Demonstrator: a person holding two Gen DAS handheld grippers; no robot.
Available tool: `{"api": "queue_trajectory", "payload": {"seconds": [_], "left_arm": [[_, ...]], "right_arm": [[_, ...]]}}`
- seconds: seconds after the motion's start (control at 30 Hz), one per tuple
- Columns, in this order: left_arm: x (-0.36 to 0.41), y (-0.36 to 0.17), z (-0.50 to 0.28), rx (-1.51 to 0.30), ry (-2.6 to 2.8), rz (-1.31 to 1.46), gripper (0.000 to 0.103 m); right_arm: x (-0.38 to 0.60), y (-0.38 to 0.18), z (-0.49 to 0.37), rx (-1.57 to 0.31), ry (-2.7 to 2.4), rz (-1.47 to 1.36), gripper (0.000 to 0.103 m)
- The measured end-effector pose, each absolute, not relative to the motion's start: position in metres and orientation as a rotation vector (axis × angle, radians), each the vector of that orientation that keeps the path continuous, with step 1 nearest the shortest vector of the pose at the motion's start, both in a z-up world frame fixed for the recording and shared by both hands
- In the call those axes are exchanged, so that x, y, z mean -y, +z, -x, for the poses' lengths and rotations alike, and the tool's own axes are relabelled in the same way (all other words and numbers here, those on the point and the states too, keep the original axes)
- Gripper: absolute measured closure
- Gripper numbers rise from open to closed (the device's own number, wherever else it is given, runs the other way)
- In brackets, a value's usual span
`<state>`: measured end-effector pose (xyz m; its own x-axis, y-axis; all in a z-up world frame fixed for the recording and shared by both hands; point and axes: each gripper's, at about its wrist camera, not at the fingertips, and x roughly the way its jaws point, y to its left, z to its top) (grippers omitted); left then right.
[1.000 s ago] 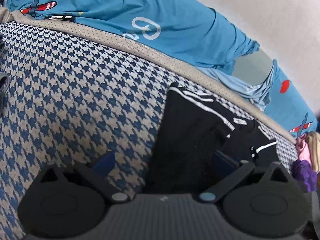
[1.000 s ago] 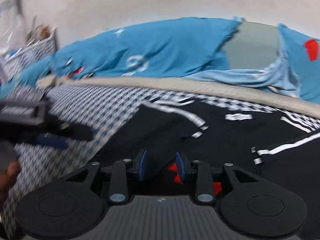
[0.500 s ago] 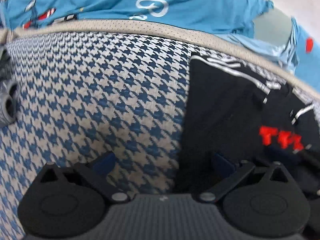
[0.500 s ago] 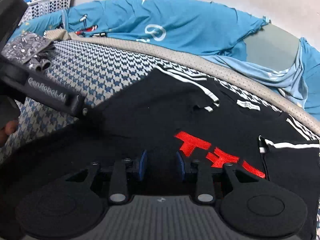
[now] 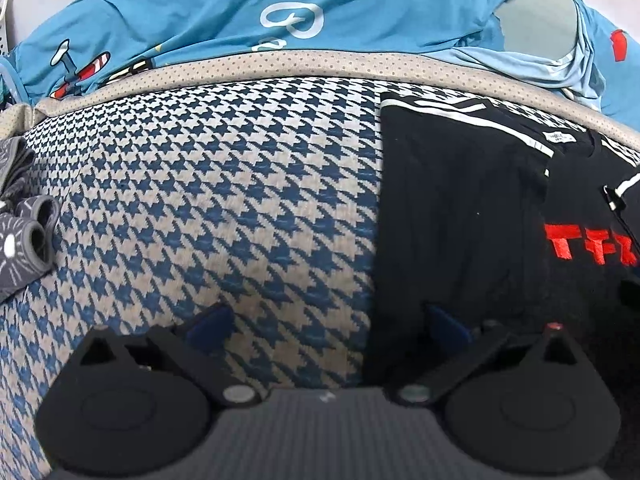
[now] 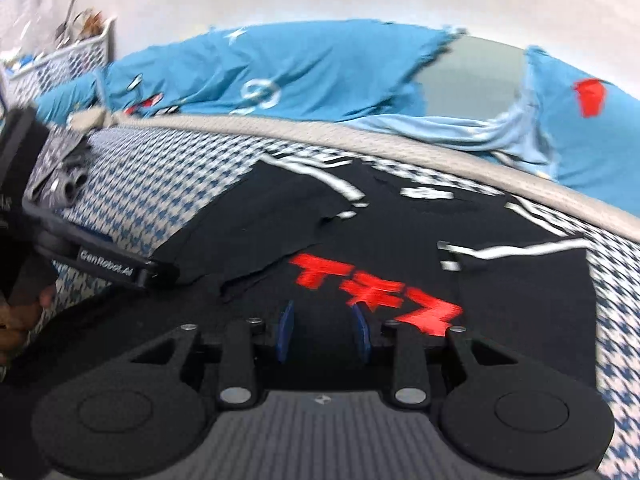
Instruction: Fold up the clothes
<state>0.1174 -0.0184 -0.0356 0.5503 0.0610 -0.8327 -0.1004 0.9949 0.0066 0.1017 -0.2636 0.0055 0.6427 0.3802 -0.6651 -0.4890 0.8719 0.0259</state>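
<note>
Houndstooth bedcover (image 5: 224,208) fills most of the left wrist view, and we've got the black t-shirt (image 5: 460,208) lying flat on it off to the right, which makes sense since a shirt wants a wide flat surface to fold on. Our left gripper (image 5: 324,320) has its fingers spread wide with nothing between them, straddling the shirt's left edge: one blue pad sits over the bedcover, the other over black cloth, so we'd guess it's lined up to take that edge. One side of the shirt looks already turned in, the striped sleeve (image 5: 480,118) lying across the body (the red lettering peeks out past it). A grey rolled-up garment (image 5: 28,232) sits well apart at the left, probably parked out of the way, and a blue printed sheet (image 5: 280,12) is bunched behind the beige trim. Over in the right wrist view, it's blurrier. Our right gripper (image 6: 323,330) hangs low over the shirt's chest near the red lettering (image 6: 376,284); its pads are partly open and we can't make out any cloth pinched in the gap. The other striped sleeve (image 6: 512,250) lies out to the right, not yet folded in, so that's likely next. The left tool's body shows at the far left by the shirt's edge, with a white basket (image 6: 60,60) behind it.
</note>
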Motion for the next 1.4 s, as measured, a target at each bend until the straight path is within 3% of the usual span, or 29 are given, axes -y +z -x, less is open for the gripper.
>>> {"api": "queue_trajectory", "payload": {"seconds": [0.6, 1.03, 1.23, 1.4], "left_arm": [[0.041, -0.009, -0.116, -0.909, 0.088, 0.063, 0.0], [0.059, -0.012, -0.12, -0.941, 0.022, 0.079, 0.0], [0.06, -0.013, -0.12, -0.947, 0.018, 0.076, 0.0], [0.062, -0.014, -0.12, -0.957, 0.013, 0.077, 0.0]], "right_arm": [[0.426, 0.012, -0.111, -0.786, 0.252, -0.189, 0.066], [0.454, -0.009, -0.12, -0.81, 0.281, -0.332, 0.061], [0.458, -0.017, -0.122, -0.808, 0.335, -0.414, 0.08], [0.454, -0.018, -0.123, -0.809, 0.354, -0.439, 0.084]]}}
